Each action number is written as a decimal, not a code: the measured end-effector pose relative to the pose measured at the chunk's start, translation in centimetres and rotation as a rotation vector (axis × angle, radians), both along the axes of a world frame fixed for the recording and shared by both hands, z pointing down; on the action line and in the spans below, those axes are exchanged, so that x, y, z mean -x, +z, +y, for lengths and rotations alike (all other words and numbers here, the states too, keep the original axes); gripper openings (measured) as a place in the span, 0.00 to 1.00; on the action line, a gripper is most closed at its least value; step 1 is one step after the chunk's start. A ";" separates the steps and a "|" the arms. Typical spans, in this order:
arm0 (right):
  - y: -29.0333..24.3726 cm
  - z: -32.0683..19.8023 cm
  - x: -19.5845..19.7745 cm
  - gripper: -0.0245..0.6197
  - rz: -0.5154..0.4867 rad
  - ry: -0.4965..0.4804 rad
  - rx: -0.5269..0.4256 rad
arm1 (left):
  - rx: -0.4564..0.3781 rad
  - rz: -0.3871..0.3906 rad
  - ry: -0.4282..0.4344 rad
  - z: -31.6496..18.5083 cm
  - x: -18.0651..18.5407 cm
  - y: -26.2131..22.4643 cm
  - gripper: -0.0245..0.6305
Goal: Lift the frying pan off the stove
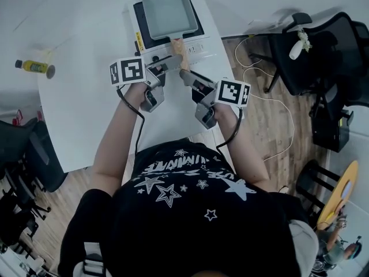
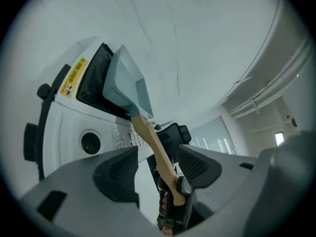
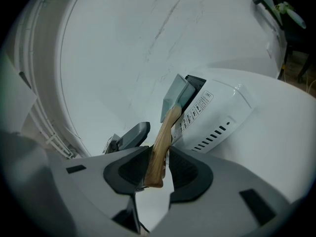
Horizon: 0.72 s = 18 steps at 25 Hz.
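From my remote seat I saw the stove (image 1: 203,46) on the far edge of the table (image 1: 86,114), with the frying pan (image 1: 167,13) on top of it. Its handle (image 1: 180,49) stuck out over the stove's front toward the person. The left gripper (image 1: 167,63) sat left of the handle, which ran between its 2 jaws with gaps on both sides. The right gripper (image 1: 187,74) sat to the right, both pads against the handle's end. A bottle (image 1: 33,67) lay far left on the table. A chair (image 1: 323,51) stood off to the right.
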State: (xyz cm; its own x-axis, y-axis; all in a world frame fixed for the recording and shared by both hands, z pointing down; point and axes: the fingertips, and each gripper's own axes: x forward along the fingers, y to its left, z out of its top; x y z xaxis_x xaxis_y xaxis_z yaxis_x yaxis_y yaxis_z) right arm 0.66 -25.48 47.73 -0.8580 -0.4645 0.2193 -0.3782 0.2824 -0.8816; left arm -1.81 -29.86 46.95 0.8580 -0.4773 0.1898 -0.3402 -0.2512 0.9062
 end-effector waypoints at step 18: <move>-0.7 0.8 0.1 0.22 -0.015 -0.005 0.007 | 0.124 0.132 -0.011 -1.3 -2.4 0.4 0.26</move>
State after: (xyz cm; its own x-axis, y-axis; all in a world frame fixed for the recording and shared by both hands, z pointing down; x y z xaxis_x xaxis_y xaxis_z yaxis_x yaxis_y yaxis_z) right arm 0.61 -24.66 47.04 -0.8632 -0.4589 0.2102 -0.3640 0.2775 -0.8891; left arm 0.57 -31.13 47.40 0.8742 -0.4667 0.1340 -0.2185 -0.1316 0.9669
